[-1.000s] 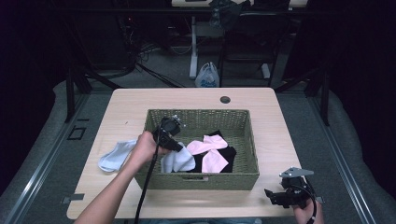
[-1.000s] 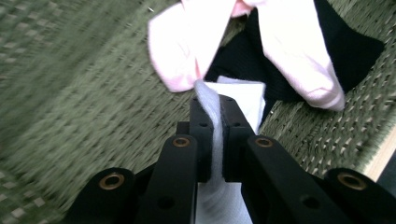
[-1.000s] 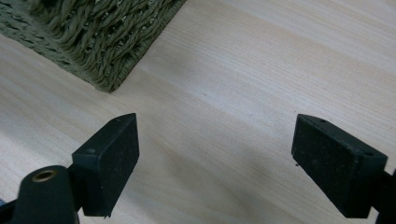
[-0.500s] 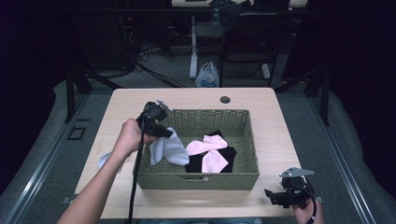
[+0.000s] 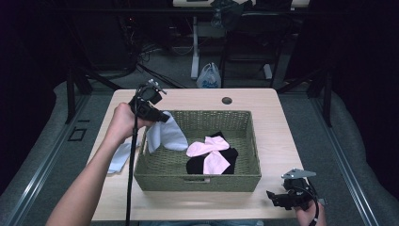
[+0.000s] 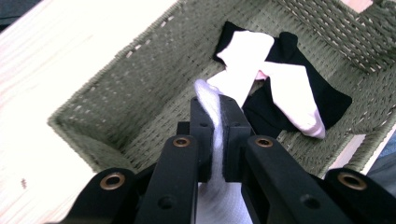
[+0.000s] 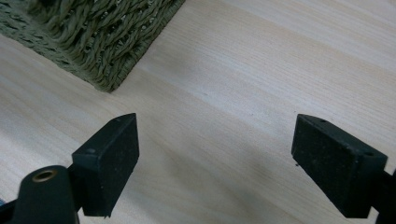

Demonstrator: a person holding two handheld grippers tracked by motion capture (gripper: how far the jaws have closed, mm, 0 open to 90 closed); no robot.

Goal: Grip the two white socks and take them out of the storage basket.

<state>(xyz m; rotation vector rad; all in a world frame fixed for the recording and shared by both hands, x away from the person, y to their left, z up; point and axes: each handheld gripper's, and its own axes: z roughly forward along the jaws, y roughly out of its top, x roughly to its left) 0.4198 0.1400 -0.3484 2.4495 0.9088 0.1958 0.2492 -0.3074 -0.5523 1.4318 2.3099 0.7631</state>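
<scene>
My left gripper (image 5: 161, 117) is shut on a pale white sock (image 5: 167, 136), which hangs from it over the left rear corner of the green woven basket (image 5: 197, 181). In the left gripper view the jaws pinch the sock (image 6: 212, 100) between their pads, above the basket (image 6: 140, 93). Two pink socks (image 5: 209, 153) lie crossed on a black sock (image 5: 233, 155) in the basket. A second pale sock (image 5: 118, 157) lies on the table to the left of the basket. My right gripper (image 5: 277, 197) stands open at the table's front right corner, its pads (image 7: 109, 158) wide apart over bare wood.
The light wooden table (image 5: 282, 117) has a round cable hole (image 5: 227, 100) at its back edge. A corner of the basket (image 7: 107, 42) lies just ahead of the right gripper. A plastic bag (image 5: 209, 77) and stands are on the floor behind the table.
My left gripper has risen and moved left and back, lifting the pale sock out of the basket. The right gripper has stayed where it was.
</scene>
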